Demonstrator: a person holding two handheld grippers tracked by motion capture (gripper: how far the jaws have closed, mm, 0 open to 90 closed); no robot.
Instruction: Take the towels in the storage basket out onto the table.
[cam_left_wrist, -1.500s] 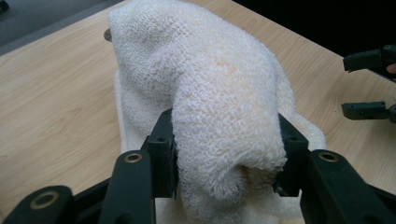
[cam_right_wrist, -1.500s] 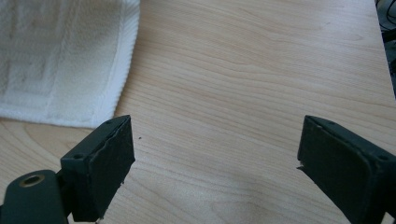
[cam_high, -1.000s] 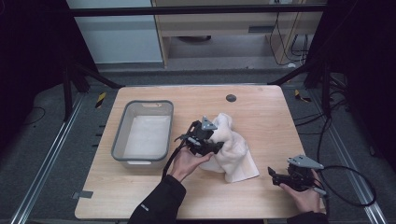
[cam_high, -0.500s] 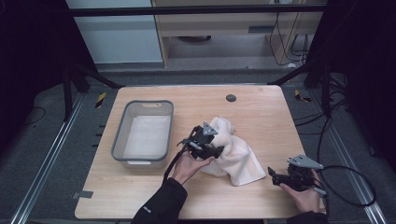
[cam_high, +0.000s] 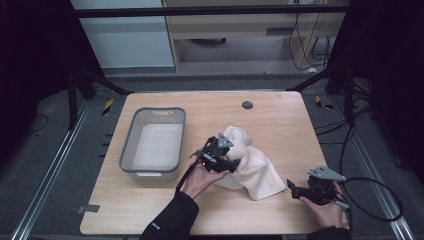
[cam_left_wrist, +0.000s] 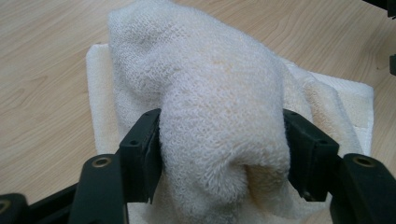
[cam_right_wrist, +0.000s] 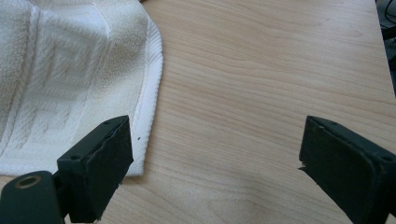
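Note:
A white terry towel (cam_high: 252, 167) lies crumpled on the wooden table (cam_high: 280, 125), right of centre. My left gripper (cam_high: 235, 163) reaches into its near left side. In the left gripper view a thick fold of the towel (cam_left_wrist: 219, 107) fills the gap of the left gripper (cam_left_wrist: 222, 140). That fold touches both pads (cam_left_wrist: 149, 144). These jaws have just been opening, with the fold still between them. My right gripper (cam_high: 294, 189) rests low at the table's front right, open. In its own view the right gripper (cam_right_wrist: 215, 140) has bare wood between the jaws and the towel's hemmed corner (cam_right_wrist: 70, 74) beside its left jaw.
A grey plastic basin (cam_high: 127, 150) stands at the table's left, its inside pale. A small dark round cap (cam_high: 247, 105) sits in the tabletop at the back. A cable (cam_high: 380, 200) loops off the right edge near my right hand.
My left hand and the bunched end of the towel have shifted only slightly. The right gripper has kept still.

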